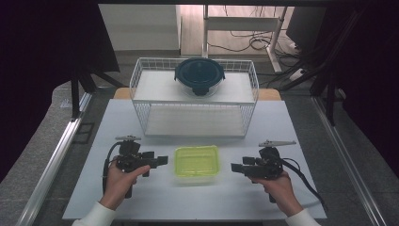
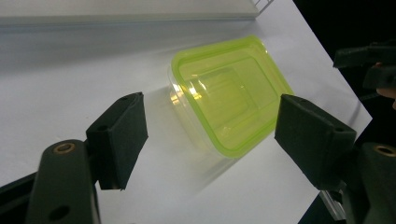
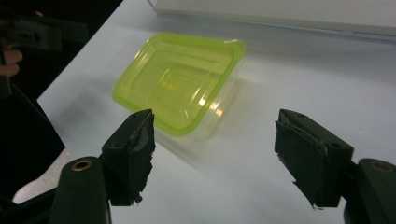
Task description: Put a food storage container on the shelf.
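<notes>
Table (image 1: pixel 141 197): white top, seen from above, a person's two forearms in pale sleeves entering from the near edge.

Box (image 1: pixel 197 161): clear plastic, rectangular, closed by a yellow-green lid. It lies flat on the table near the front, midway between the two grippers and touched by neither. In the left gripper view the box (image 2: pixel 231 95) sits beyond the jaws, turned at an angle; in the right gripper view it (image 3: pixel 180 79) lies ahead and toward the left jaw.

Left gripper (image 1: pixel 160 161): held in the left hand (image 1: pixel 120 181), pointing level toward the box's left side, just beside it but apart. Jaws stand wide apart, nothing between the pads, only bare table. A black cable loops from it back past the wrist.

Right gripper (image 1: pixel 234 167): held in the right hand (image 1: pixel 281 188), pointing level toward the box's right side, near but not touching. Jaws wide apart and empty; the pad facings look frayed at the edges. Its cable trails off toward the table's right front.

Wire basket (image 1: pixel 141 80): white, two-tiered, standing at the back of the table, well apart from the box.

Round container (image 1: pixel 200 75): glass, dark blue lid, resting on the basket's upper tier, near its middle.
</notes>
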A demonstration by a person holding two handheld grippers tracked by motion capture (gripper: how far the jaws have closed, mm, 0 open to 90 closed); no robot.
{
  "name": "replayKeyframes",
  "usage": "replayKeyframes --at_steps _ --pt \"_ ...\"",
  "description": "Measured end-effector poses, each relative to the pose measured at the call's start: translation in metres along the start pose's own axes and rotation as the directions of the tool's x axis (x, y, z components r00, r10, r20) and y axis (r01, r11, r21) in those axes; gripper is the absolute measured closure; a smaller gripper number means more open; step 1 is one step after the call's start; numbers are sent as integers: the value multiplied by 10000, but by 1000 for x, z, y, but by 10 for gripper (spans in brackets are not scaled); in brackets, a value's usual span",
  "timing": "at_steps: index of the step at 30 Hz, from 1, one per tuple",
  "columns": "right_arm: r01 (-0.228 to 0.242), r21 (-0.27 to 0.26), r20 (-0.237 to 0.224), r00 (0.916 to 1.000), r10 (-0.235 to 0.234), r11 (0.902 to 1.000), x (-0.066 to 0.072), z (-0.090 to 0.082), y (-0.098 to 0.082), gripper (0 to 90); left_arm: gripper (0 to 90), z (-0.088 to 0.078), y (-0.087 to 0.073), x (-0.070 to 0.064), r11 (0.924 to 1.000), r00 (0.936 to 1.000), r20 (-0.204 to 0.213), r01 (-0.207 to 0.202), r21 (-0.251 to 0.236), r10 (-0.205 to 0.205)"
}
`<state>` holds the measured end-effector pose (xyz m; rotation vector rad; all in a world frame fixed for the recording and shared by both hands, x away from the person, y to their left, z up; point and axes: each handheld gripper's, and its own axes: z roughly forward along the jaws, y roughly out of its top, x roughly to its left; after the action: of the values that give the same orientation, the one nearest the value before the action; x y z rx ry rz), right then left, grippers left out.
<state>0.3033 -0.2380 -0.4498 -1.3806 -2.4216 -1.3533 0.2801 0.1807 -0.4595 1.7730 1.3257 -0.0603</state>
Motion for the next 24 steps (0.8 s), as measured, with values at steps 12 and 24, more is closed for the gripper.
replayKeyframes --at_steps 12,24 --pt "-658 493 -296 9973 673 9966 -4 33 15 350 252 23 3 12 9976 9971 485 575 391 -593" --pt "-1419 939 -855 9850 1500 9854 -14 62 17 411 302 51 -1 28 9871 9850 1026 1291 950 -1387"
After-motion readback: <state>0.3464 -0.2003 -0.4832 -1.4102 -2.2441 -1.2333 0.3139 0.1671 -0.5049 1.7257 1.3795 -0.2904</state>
